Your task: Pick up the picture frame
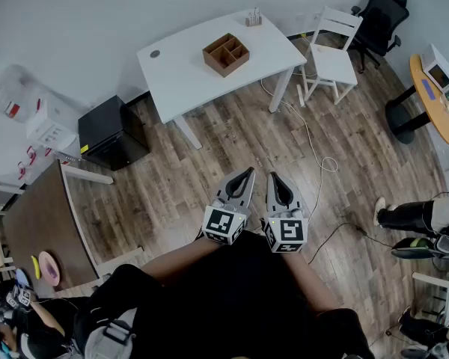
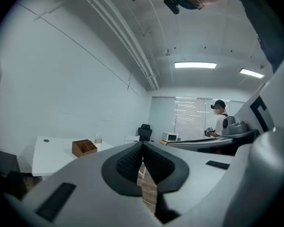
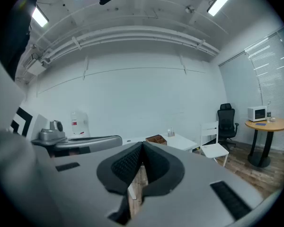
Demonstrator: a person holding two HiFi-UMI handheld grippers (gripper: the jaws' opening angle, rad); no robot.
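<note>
**Both grippers clenched and empty, held close to the body; no picture frame in sight**

Seen from the head view, going left to right: a dark brown table (image 1: 37,215) stood at the far left edge; beside it a black cabinet (image 1: 112,132) sat against the wall; further on was a white table (image 1: 179,66) carrying a wooden compartment box (image 1: 226,54); then a white chair (image 1: 335,58), a black office chair (image 1: 378,17) and a round orange table (image 1: 443,118) at the right edge.

In the foreground, over bare wooden floor (image 1: 209,155), the person held the two grippers side by side, just apart, near the waist. The left gripper (image 1: 248,172) was clenched, its jaws pressed together with nothing between them; the right gripper (image 1: 273,176) was likewise clenched on nothing. Both pointed roughly level toward the white table; this looked like a resting carry posture, probably because nothing was within reach yet.

The picture frame could not be made out in any view; the only things visible on the white table were the compartment box and a small item too far off to identify. If the frame lay on that table, it was well apart from both grippers, ahead and slightly to the left; the person would likely need to walk forward and part the jaws before any grasp.
</note>
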